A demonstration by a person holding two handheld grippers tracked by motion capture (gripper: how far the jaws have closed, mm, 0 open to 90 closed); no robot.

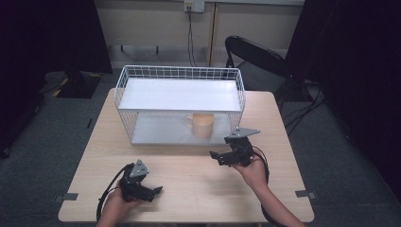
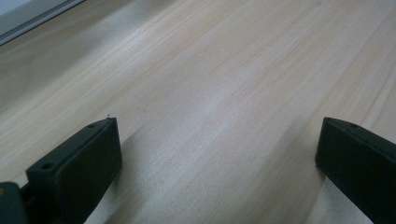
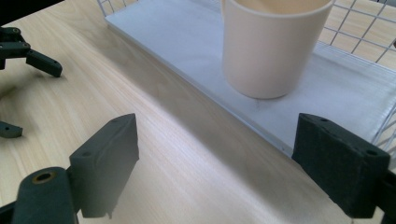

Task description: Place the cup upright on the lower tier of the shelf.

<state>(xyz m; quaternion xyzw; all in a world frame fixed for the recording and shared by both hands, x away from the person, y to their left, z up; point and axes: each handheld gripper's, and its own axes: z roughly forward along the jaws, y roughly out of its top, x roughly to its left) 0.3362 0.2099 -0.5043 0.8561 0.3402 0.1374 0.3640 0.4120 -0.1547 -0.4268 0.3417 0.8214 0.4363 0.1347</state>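
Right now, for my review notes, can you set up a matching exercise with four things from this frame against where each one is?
Things:
1. cup
2. left gripper
3. right gripper
4. chair

Places:
A. behind the table's far right corner
B. open, low over the table's near left part
C. on the lower shelf of the wire rack
D. open, just in front of the rack's right end

Pairs: 1-C, 2-B, 3-D, 4-A
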